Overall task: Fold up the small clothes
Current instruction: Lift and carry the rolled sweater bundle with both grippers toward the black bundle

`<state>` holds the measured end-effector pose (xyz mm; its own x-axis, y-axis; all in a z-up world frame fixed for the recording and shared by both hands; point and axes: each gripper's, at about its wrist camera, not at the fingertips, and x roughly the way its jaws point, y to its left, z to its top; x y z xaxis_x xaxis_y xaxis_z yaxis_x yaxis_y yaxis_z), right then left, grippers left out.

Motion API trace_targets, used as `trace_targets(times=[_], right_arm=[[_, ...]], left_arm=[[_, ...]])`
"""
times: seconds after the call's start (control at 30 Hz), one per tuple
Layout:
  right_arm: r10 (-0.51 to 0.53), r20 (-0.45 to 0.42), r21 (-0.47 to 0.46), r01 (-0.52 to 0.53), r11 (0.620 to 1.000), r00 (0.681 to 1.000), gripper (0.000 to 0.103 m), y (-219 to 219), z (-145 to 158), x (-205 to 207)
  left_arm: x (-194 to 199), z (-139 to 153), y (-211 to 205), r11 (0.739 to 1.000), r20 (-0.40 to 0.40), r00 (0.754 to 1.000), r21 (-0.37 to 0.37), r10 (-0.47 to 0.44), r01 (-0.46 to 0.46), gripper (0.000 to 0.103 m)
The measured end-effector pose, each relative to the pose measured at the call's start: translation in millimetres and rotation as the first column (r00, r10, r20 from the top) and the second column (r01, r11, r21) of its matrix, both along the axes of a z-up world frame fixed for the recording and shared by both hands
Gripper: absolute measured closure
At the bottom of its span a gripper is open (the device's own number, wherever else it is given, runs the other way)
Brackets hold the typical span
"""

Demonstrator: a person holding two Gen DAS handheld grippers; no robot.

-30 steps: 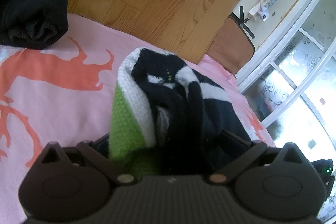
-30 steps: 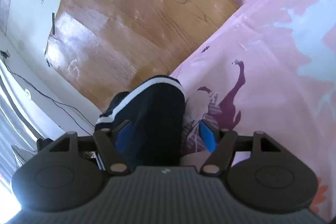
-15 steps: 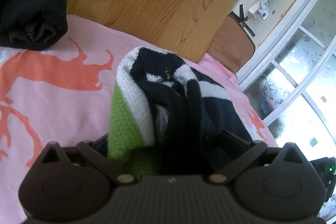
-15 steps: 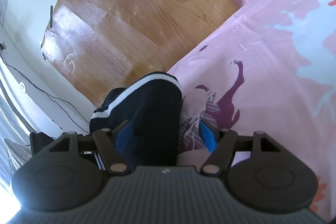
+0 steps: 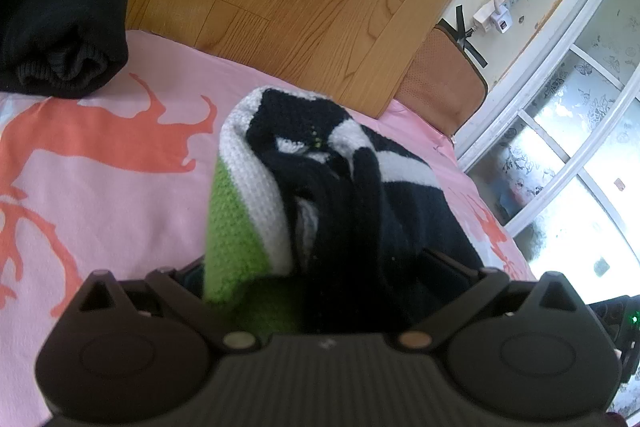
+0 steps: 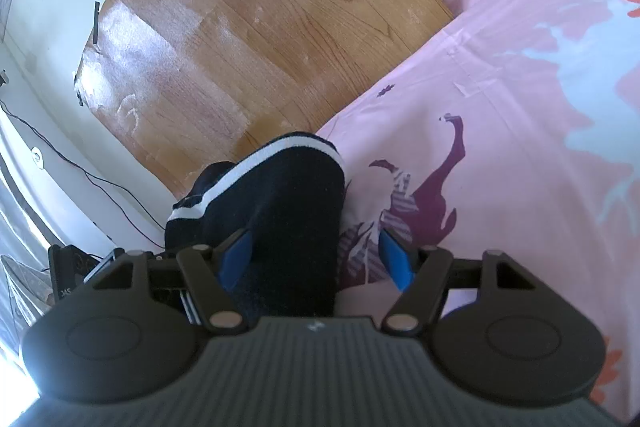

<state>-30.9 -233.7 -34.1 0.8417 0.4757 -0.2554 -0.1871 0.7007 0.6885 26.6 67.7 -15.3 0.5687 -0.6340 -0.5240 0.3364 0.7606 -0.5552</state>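
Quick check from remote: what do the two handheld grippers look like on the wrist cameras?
Both are dark grey plastic with a ribbed centre panel, two round side housings and metal pivot pins. The right gripper has blue finger pads; the left gripper's pads are hidden. No cables or sleeves visible.

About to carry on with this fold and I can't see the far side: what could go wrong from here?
1. The right gripper stands open; only one blue pad meets the dark striped garment, so it may slip free.
2. That garment overhangs the pink sheet's edge and could drop to the wood floor.
3. The bunched knit fills the left gripper, hiding layers.
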Motion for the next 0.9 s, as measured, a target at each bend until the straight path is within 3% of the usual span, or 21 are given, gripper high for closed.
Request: trace_targets(times=[0.73, 0.9], right_arm=[[0.002, 0.002, 0.004, -0.002, 1.0, 1.0, 0.03, 1.1, -0.1, -1.2], [0.009, -0.007, 0.0, -0.009, 1.0, 1.0, 0.031, 1.5, 1.2, 1.0]], left_arm=[[-0.4, 0.6, -3.6, 1.0, 0.01, 1.0, 0.025, -0.001, 0.001, 0.0], [2.2, 0.5, 0.8, 1.0, -0.014, 1.0, -0.003, -0.009, 0.009, 0.0]])
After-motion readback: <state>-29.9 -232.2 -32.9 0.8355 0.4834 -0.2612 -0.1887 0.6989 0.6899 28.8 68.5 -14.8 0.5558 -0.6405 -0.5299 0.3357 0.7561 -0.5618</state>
